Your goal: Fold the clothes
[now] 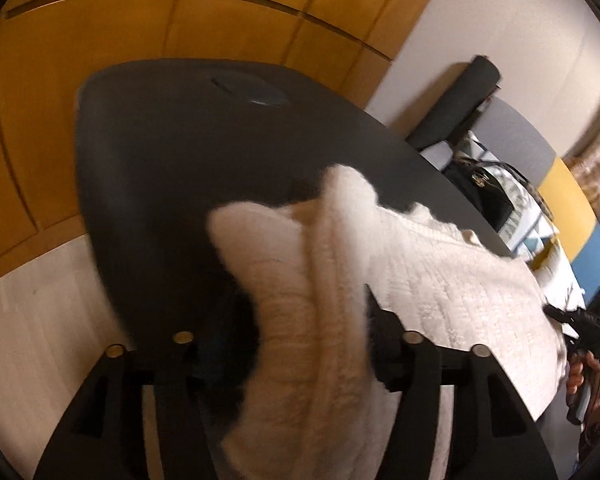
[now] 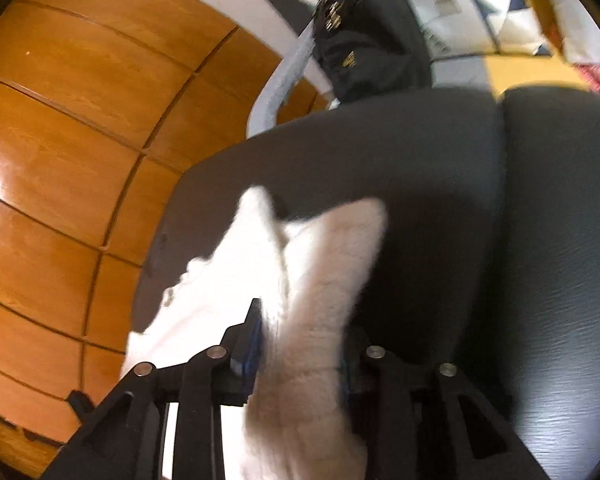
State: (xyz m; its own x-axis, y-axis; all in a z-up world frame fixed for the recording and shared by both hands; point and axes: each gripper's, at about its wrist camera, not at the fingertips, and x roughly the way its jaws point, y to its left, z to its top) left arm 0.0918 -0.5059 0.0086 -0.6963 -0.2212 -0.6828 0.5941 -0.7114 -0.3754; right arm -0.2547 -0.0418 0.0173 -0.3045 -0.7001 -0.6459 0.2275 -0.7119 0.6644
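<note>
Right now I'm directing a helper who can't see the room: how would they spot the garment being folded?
Find the dark grey table in front of the orange wood-panelled wall. Over it, a fluffy cream-white knit garment is held up, pinched in both grippers' fingers. It is the only pale, fuzzy thing there; the black bag behind the table is dark and smooth.

Fluffy white knit garment (image 1: 440,280); matt dark table (image 1: 160,160); glossy wood floor (image 2: 60,120).

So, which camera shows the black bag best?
The right wrist view: the black bag is large there, beyond the dark table, gold fittings visible. The left wrist view shows it small, near the right edge, behind the table.
</note>
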